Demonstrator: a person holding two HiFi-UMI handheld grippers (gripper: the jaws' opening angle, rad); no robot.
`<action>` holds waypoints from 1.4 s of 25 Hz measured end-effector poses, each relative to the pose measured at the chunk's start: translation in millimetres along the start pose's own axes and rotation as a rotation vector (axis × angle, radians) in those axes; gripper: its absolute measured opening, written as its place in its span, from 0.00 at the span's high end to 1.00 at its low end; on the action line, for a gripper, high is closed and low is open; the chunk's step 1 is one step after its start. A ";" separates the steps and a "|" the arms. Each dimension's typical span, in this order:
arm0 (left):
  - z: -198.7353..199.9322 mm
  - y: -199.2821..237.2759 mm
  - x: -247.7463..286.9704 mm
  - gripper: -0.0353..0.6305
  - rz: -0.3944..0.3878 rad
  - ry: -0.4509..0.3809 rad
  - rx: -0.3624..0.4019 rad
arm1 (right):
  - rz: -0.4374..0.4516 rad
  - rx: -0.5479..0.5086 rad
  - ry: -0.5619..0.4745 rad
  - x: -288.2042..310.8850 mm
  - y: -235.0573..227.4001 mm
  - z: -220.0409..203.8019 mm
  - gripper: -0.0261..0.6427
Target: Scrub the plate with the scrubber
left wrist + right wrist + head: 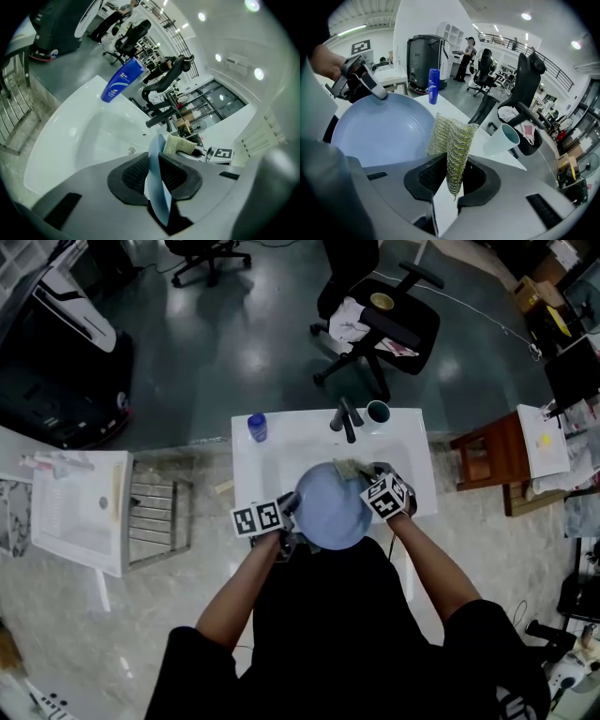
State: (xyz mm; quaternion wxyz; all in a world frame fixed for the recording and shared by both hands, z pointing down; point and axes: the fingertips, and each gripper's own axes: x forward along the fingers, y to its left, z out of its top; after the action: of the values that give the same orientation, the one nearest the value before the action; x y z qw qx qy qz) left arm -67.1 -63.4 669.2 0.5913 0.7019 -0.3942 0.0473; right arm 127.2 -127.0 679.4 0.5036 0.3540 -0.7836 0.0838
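My left gripper (157, 164) has its jaws clamped on the rim of the plate (379, 129), round, smooth and pale blue, held edge-on between them over the white sink (70, 140). My right gripper (452, 168) pinches the scrubber (452, 138), a yellow-green mesh pad, between its jaws, with the plate's face just left of them. Beyond the plate stands a blue bottle (434, 86), its white label too small to read; right of the right jaws is a teal-lined cup (504, 138), contents unclear
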 end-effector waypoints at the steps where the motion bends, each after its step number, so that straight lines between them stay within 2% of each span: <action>1: 0.0 0.2 1.0 0.86 0.000 0.001 0.000 | -0.001 0.005 0.004 -0.1 -0.7 -3.3 0.86; 16: 4.8 6.9 4.2 0.86 0.017 -0.010 -0.028 | 0.019 0.037 0.033 -6.3 2.0 -31.1 0.86; 22: 10.1 8.6 3.9 0.85 0.003 -0.023 -0.057 | 0.049 0.097 0.048 -7.6 7.6 -42.8 0.86; 35: 20.7 12.6 4.3 0.85 0.001 -0.053 -0.097 | 0.112 0.161 0.074 -12.3 16.2 -58.9 0.86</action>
State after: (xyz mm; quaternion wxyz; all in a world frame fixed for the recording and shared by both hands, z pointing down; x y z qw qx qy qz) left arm -80.1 -83.3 675.4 0.6139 0.6732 -0.4121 0.0101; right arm 162.8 -80.6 700.8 0.4969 0.3456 -0.7737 0.1874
